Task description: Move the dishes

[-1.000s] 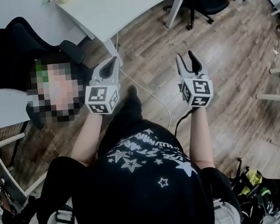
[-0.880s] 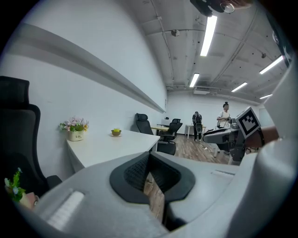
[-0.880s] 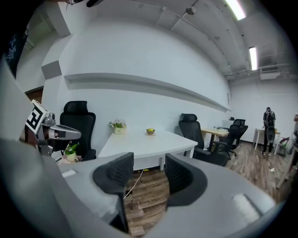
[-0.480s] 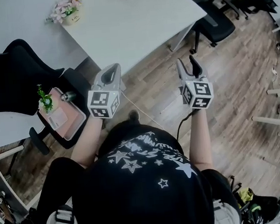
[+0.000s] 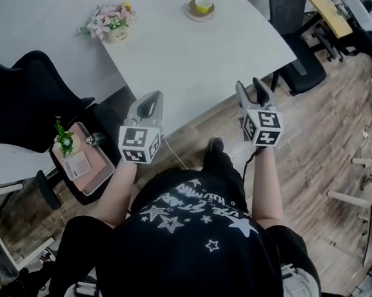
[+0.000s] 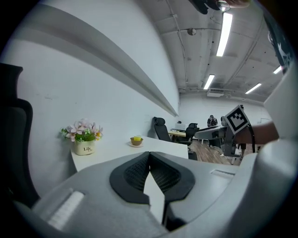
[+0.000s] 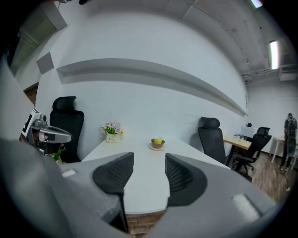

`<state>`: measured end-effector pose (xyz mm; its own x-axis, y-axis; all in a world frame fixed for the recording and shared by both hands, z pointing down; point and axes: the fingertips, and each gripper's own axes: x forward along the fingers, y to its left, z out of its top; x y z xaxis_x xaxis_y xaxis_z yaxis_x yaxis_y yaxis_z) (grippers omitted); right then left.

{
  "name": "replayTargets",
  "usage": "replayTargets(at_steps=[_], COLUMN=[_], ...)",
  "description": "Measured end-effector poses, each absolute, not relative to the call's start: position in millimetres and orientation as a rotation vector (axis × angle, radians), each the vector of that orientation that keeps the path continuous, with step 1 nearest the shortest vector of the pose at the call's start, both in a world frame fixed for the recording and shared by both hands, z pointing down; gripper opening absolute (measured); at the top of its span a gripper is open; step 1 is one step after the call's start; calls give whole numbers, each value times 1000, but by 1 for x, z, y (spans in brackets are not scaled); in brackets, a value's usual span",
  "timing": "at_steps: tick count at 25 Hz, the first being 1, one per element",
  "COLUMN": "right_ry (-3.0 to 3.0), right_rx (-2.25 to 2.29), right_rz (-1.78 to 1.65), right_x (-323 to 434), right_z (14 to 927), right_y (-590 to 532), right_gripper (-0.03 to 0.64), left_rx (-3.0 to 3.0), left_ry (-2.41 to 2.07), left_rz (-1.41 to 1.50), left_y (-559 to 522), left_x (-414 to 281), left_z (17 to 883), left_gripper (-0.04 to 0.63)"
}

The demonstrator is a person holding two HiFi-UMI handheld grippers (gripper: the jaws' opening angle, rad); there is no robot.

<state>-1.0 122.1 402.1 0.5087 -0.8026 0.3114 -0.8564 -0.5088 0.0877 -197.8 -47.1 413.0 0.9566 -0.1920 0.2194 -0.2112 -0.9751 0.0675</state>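
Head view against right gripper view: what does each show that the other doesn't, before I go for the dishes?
Only the head view: the person's star-print shirt and the right gripper from above. Only the right gripper view: its jaws apart, having just been opening, nothing between them; a ceiling light; a standing person far right. Both: the white table, flower pot, small bowl on a saucer, black chair, left gripper.

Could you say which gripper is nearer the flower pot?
Left. The flower pot lies ahead of the left gripper; the right gripper, empty fingers just opening, is farther right.
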Motion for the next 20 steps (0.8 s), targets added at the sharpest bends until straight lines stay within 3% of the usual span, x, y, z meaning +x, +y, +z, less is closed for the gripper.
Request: replayTargets(at_steps=[20], right_ry=[-1975], right_rx=[2101], right_rz=[364], right_x=[230], right_z=[431], right_y=[-86], right_gripper=[216], left_rx=[2817], left_ry=[-1031], left_rz=[414], left_y=[-128], left_x=[-55], left_z=[418], left_gripper=[11])
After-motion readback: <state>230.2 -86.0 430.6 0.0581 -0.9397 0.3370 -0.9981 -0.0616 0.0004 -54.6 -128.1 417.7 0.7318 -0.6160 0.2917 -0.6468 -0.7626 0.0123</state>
